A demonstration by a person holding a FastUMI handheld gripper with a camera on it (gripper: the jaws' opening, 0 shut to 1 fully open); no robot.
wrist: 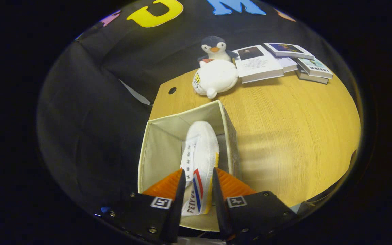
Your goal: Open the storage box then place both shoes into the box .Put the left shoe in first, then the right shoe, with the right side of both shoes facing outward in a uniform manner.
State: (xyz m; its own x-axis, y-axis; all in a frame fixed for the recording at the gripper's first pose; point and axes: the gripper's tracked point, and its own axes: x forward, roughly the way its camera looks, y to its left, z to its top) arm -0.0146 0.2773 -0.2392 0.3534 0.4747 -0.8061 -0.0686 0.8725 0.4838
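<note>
Nearest the camera, at the bottom centre of the frame, the gripper (197,190) has its two fingers (177,200) pinching the heel end of a white shoe (200,160), one finger pressed on each side of it. The shoe carries red and blue stripes near the heel and lace eyelets along its left edge; its toe points away from the fingers and down into the storage box (162,149). The box is open, cream-lined, and stands at the near left corner of the wooden surface (291,136); apart from the shoe, its visible interior looks bare. The fingers reach down over the box's near rim. Beyond the box, in the upper centre, a white plush toy (214,79) lies in front of a penguin plush (214,47). Several books (259,63) lie in the upper right.
</note>
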